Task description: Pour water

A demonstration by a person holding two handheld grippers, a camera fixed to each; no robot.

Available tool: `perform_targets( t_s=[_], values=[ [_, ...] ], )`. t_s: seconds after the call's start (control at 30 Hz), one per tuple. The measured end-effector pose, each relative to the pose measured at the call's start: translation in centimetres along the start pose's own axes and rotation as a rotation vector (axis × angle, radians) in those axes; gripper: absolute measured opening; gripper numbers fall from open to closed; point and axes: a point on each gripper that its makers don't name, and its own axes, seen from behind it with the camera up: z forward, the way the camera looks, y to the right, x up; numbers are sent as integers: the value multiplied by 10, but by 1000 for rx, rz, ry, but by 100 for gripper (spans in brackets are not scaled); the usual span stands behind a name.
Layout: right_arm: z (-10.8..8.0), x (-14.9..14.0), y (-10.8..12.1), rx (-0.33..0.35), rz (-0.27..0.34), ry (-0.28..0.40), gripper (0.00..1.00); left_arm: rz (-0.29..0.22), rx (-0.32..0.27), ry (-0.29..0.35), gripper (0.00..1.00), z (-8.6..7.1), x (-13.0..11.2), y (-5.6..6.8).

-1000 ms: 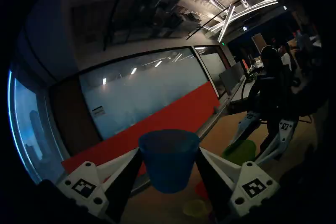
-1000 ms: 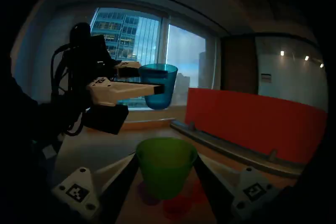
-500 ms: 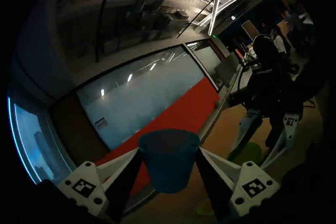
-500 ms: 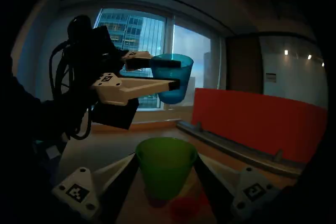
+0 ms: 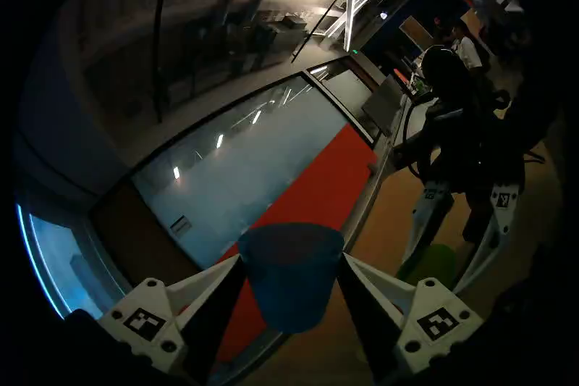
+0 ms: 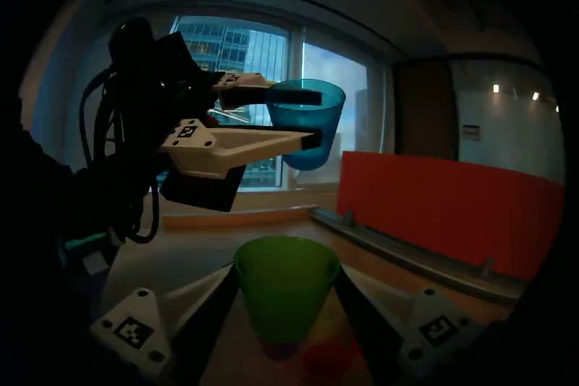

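Observation:
My left gripper [image 5: 291,286] is shut on a blue plastic cup [image 5: 291,276], held up in the air and tilted to one side. In the right gripper view that blue cup [image 6: 307,124] hangs above and behind a green cup [image 6: 286,286], clamped between the left gripper's white fingers [image 6: 239,145]. My right gripper [image 6: 286,295] is shut on the green cup, upright over the table. In the left gripper view the green cup [image 5: 434,264] shows low at the right between the other gripper's fingers [image 5: 425,214]. I see no water in the frames.
A wooden table [image 6: 181,256] runs along a red low panel [image 6: 456,205] with a metal rail. Small red and yellow items [image 6: 326,357] lie on the table under the green cup. Large windows [image 6: 239,60] stand behind. A person's dark sleeve [image 6: 72,190] holds the left gripper.
The left gripper has carried the blue cup closer to and higher above the green cup, and its view has tilted more. The green cup has stayed in place.

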Motion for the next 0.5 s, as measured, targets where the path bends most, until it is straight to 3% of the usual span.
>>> perform_targets(
  t_s=[0.5],
  values=[
    [6,0,-2,7,1,-5,91,106,-3,-5,84,0,6,2]
  ],
)
